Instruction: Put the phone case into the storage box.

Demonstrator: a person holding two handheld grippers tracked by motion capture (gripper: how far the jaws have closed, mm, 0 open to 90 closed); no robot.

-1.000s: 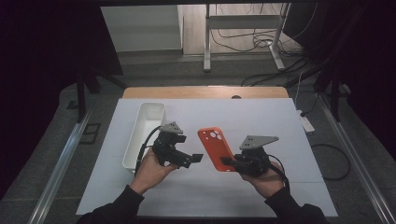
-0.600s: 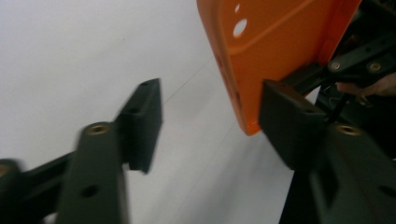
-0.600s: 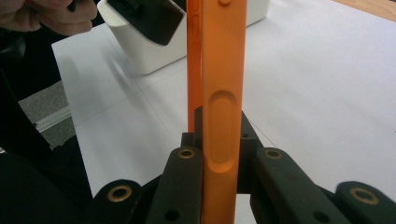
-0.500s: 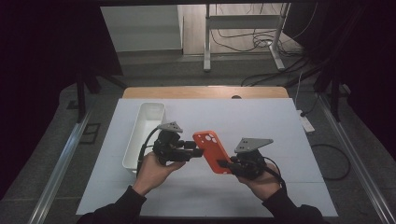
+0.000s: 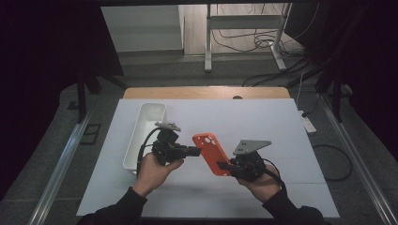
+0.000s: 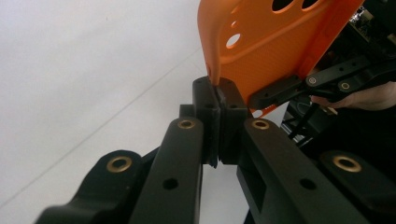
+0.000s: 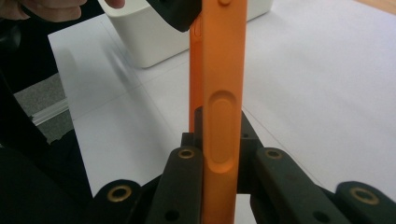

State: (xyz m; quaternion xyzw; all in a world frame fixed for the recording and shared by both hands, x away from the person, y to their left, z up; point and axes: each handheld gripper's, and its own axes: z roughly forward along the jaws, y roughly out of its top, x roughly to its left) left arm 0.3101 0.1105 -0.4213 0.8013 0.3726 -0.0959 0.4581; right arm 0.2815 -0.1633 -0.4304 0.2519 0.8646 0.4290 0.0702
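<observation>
The orange phone case hangs off the desk between the two grippers, tilted, camera cut-outs uppermost. The right gripper has its jaws clamped flat on the case's lower end, seen edge-on in the right gripper view with the side-button bump just above the pads. The left gripper has just been closing its jaws, and they now pinch the thin rim of one top corner (the pads look nearly together, with only the lip of the rim between them).

That corner hold is the weak point, in my judgement: it catches so little material that the soft rim could slide out of the left jaws if either hand pulls or twists. Two firm grips on a flexible case also mean that hands drifting apart or turning against each other could bend or stretch it. If the right jaws let go first, the case would swing from the corner and could drop onto the desk short of the white bin beyond the left jaws.
</observation>
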